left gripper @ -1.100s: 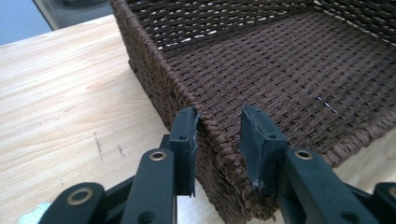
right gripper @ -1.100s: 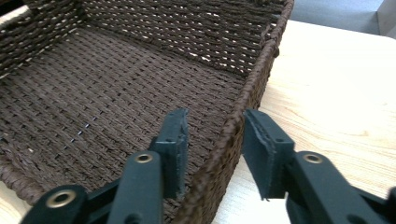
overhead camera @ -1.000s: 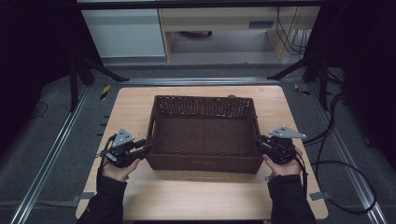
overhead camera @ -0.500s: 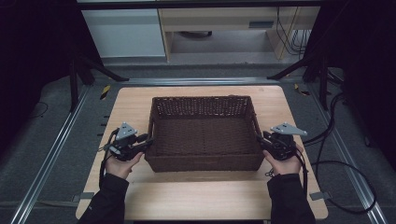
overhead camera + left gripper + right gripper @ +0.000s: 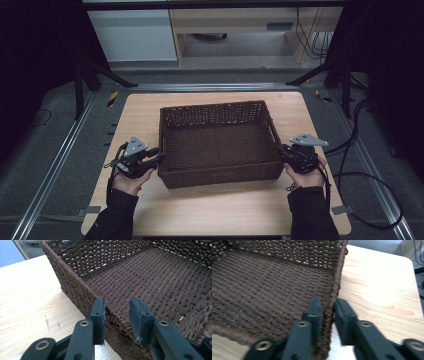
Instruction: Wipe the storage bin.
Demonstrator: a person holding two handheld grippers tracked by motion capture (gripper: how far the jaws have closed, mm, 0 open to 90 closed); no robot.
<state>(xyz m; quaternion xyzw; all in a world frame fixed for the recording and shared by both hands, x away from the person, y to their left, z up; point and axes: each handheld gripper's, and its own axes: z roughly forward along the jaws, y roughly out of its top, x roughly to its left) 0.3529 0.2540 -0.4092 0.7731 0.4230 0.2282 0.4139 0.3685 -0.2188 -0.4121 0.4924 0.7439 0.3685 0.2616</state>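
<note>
On the light wooden table (image 5: 225, 210) sits a dark brown rectangular woven wicker basket (image 5: 217, 145), roughly centred and squared to the table edges, nothing inside it. Left gripper (image 5: 150, 159) is at the basket's left wall near the near-left corner; in the left gripper view its jaws straddle the rim (image 5: 117, 315), one outside, one inside, spread with a gap on the inner side, so not clamped. Right gripper (image 5: 285, 152) is at the right wall near the near-right corner; in the right gripper view its jaws have just been closing and now pinch the braided rim (image 5: 329, 312) between them, one pad inside, one outside. Both hands approach from the near edge; cables trail off to either side of the table.
</note>
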